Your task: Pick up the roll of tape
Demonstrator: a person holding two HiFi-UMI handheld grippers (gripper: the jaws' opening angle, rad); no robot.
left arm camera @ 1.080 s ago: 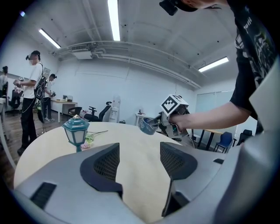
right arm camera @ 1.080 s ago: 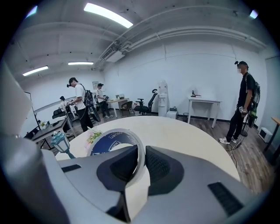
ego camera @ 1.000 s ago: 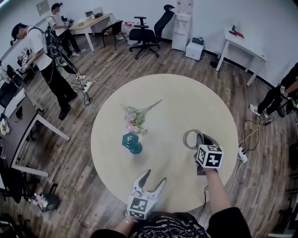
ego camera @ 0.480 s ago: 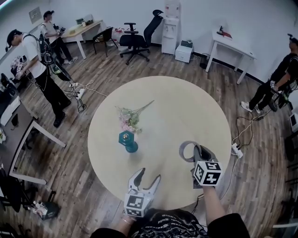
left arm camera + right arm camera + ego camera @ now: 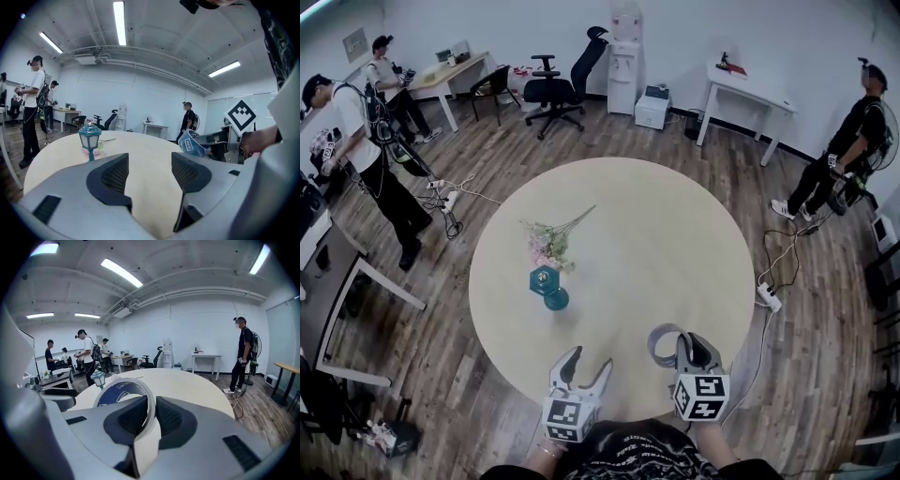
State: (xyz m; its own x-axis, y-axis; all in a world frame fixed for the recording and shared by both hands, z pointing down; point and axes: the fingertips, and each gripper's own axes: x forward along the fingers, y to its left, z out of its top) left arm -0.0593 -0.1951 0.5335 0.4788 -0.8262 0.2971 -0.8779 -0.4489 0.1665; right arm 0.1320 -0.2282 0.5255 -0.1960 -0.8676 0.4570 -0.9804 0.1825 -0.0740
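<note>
The roll of tape [image 5: 125, 393] is a pale ring with a blue printed inside. My right gripper [image 5: 151, 416] is shut on its wall, one pad inside the ring and one outside. In the head view the roll of tape [image 5: 664, 343] hangs over the near edge of the round table [image 5: 675, 234], just ahead of the right gripper [image 5: 682, 349]. My left gripper [image 5: 578, 368] stands open and empty at the table's near edge, to the left of the right one. From the left gripper view, the roll of tape [image 5: 193, 145] shows at the right, beside the open left gripper [image 5: 149, 172].
A teal lantern [image 5: 545, 285] and a bunch of pink flowers [image 5: 546, 242] lie left of the table's middle. Several people stand around the room. Desks, office chairs [image 5: 546, 89] and a power strip with cables [image 5: 766, 296] lie on the wooden floor around the table.
My right gripper has drawn back toward the near edge of the table with the tape roll in it. The left gripper has shifted only slightly.
</note>
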